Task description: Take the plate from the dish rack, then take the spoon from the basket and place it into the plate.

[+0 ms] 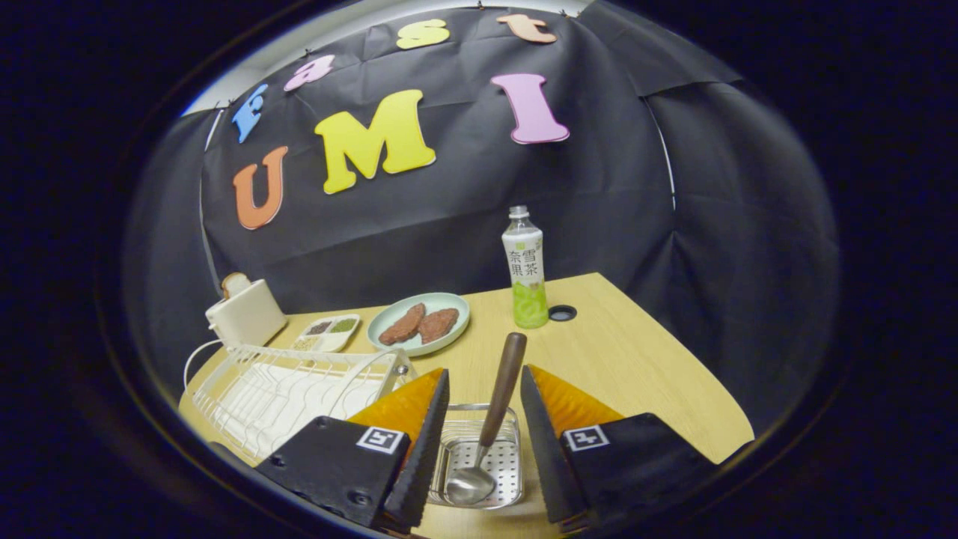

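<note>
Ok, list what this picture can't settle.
- Basket: its side walls hidden behind the fingers of the open gripper.
- Spoon: whether its bowl touches the basket floor is unclear.
- Rack: near end covered by the left finger.
- Tray: contents too small to name.
- Plate: rim hides how deep it is.

The gripper (pixel 485 389) fingers stand apart and cover both side walls of the basket (pixel 479 449). The left finger also hides the 3 o'clock end of the dish rack (pixel 292 389). The small tray's (pixel 327 332) contents are too small to tell.
</note>
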Available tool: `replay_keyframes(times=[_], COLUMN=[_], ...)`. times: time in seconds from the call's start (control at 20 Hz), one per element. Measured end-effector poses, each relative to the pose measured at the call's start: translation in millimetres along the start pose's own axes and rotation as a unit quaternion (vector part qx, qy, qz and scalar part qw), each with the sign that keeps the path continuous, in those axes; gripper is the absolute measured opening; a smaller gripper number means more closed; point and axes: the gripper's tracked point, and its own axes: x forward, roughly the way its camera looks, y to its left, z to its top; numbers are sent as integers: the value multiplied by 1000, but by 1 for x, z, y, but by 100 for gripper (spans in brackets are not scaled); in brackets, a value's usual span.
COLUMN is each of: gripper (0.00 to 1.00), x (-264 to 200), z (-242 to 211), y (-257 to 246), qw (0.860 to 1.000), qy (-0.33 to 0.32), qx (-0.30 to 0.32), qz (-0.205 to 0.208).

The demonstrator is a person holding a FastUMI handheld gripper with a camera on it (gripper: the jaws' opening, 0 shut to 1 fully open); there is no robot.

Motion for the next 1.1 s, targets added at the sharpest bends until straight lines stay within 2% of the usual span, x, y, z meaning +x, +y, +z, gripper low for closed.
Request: replay_keyframes(times=[0.1, 0.15, 0.25, 0.35, 0.5, 0.75, 1.1], gripper=[43, 30, 24, 20, 16, 15, 15], x=[4, 7, 9, 9, -1, -31, -101], z=[-5, -7, -6, -4, 4, 18, 49], y=[-3, -3, 4, 4, 9, 17, 28], qw=[1000, 1000, 1000, 999, 999, 999, 995], qy=[12, 18, 20, 21, 6, -29, -89], qx=[-7, -10, -13, -23, -32, -23, -49], qz=[-12, -14, -4, -11, -21, -13, -19])
